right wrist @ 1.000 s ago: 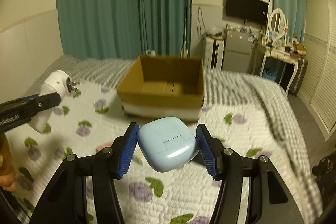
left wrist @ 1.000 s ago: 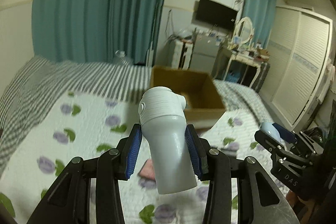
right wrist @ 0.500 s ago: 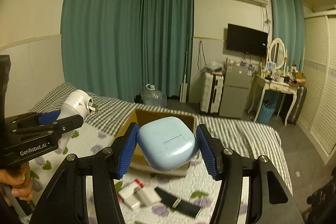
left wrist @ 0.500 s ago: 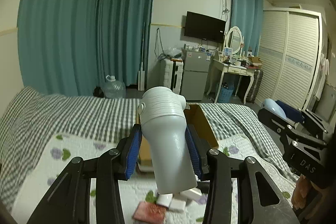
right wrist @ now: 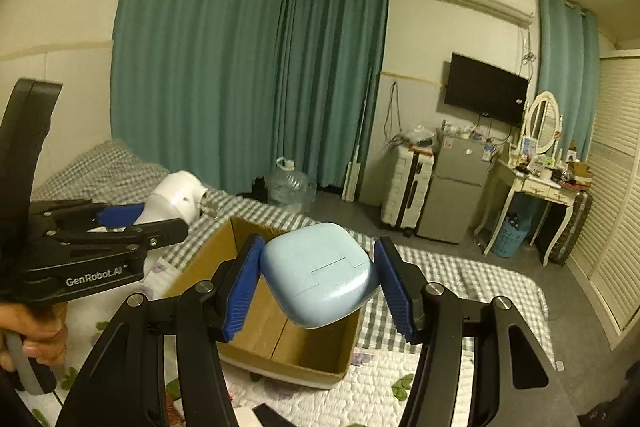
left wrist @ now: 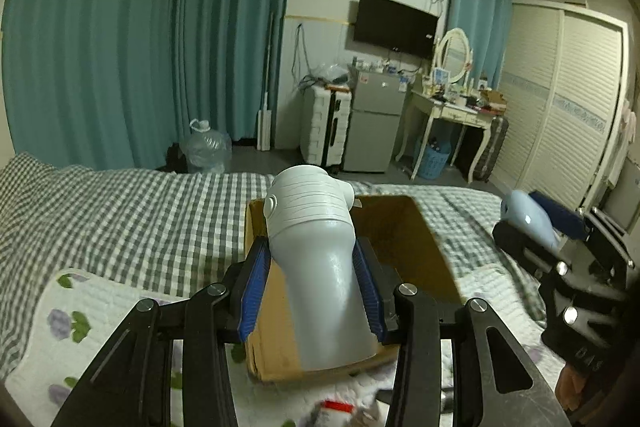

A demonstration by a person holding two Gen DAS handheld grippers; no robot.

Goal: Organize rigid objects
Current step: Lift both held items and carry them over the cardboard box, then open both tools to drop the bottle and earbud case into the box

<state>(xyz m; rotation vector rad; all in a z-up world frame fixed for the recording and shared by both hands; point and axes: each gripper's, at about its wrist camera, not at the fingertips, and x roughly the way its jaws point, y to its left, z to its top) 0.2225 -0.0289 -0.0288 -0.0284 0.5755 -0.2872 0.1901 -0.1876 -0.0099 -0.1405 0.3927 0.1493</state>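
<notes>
Left wrist view: the left gripper (left wrist: 312, 287) has its blue pads pressed tight on a white plug adapter (left wrist: 320, 267), held up over the cardboard box (left wrist: 404, 239). That box sits on the bed (left wrist: 120, 219) with its top open. Right wrist view: the right gripper (right wrist: 316, 287) squeezes a light blue case (right wrist: 320, 273) between its pads, also up in the air above the box. A hand (right wrist: 28, 331) holds the left gripper's handle.

Cardboard box (right wrist: 280, 331) open-topped, inside bare, loaded tongs in front
</notes>
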